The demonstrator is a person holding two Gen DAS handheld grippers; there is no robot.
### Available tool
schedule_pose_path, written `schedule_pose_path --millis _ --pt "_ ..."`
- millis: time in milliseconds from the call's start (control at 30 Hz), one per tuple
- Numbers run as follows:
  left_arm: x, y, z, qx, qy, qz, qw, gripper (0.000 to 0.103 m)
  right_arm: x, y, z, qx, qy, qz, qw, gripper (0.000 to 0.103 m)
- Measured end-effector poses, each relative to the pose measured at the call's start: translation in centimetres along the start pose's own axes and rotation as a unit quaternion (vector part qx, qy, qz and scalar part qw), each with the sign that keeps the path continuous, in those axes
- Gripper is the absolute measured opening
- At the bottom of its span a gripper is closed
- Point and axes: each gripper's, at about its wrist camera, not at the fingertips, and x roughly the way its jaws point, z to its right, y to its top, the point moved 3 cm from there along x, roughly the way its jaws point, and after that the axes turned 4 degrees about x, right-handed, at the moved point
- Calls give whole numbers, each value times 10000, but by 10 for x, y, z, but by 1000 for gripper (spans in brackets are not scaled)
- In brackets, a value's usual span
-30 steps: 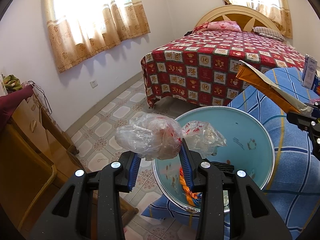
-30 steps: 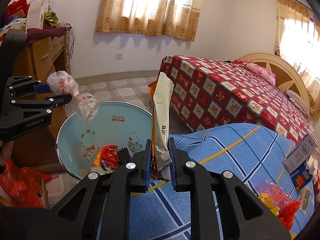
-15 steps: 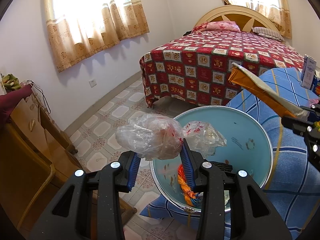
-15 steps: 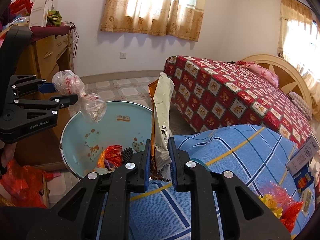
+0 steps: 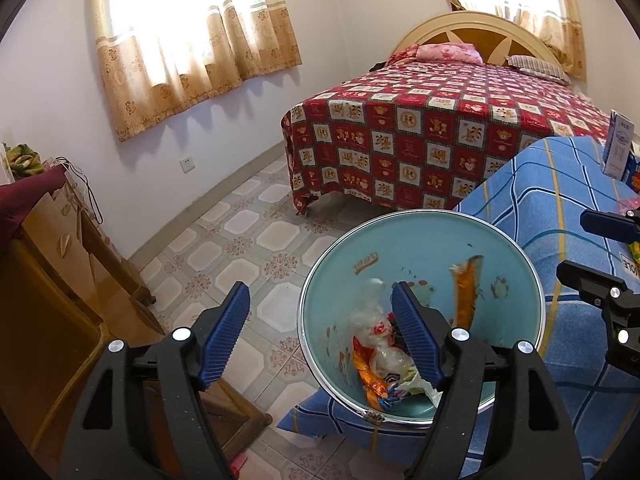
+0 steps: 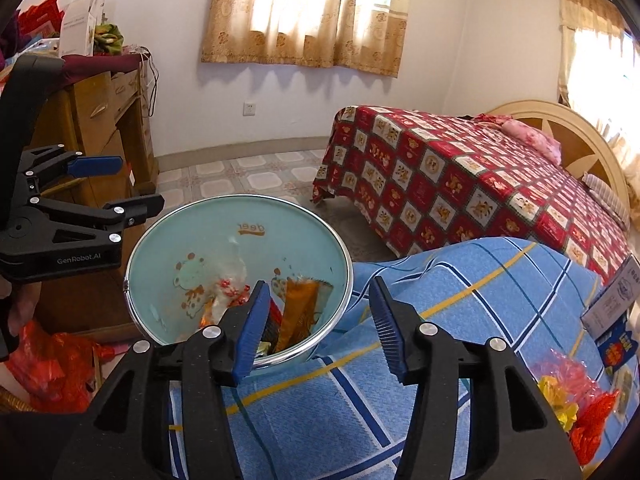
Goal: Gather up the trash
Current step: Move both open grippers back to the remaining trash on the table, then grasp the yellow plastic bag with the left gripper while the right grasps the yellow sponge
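Bedroom floor tiles surround the pale blue bin [image 5: 424, 240], over which both tongs, left [image 5: 320, 332] and right [image 6: 316, 320], are opening empty so the clear bag [image 5: 376, 340] and orange wrapper [image 5: 466, 292] drop inside.

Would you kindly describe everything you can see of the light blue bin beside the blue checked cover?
The bin is round and pale blue-green with a shiny metal rim; cartoon animal prints and a small brown word mark its inner wall. It stands upright with its mouth open, right against the blue checked cover. Inside lie an orange wrapper, a clear plastic bag with red print and other colourful wrappers. Neither gripper touches it.
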Motion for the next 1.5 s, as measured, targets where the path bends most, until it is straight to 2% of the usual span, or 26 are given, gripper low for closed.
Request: schedule_pose_path --millis 233,333,467,600,767,900,1000,1033,1133,1267,1500 --pt "0 -2 -1 -17 5 -1 10000 78 -4 -5 2 54 -28 23 10000 54" --pt "-1 -5 3 -32 -14 -12 10000 84 -7 -7 5 122 -62 30 9999 54" --pt "0 -13 20 82 -177 -122 9997 84 -19 -13 13 297 -145 73 9994 54" --pt "-4 -20 46 297 -393 -177 9986 84 -46 -27 30 484 -344 142 9981 57" --pt "-16 -21 79 541 -649 -111 9964 86 -97 -61 71 897 -833 197 9923 63" --pt "-25 -18 108 741 -797 -18 9941 93 -131 -94 111 1321 -1350 126 9819 65" --pt "-32 -13 131 877 -916 18 9919 96 -154 -125 146 1732 -1755 47 9691 68" --pt "-34 -11 138 905 -949 37 9914 97 -166 -143 165 1978 -1944 11 9608 68" --pt "-42 -3 168 1026 -1098 129 9886 97 -184 -168 187 2341 -2160 -4 9479 69" --pt "-52 7 209 1105 -1310 199 9850 97 -208 -200 214 2612 -2568 44 9305 76" --pt "-68 21 282 1410 -1545 293 9774 97 -230 -237 248 2877 -2949 123 9111 79"
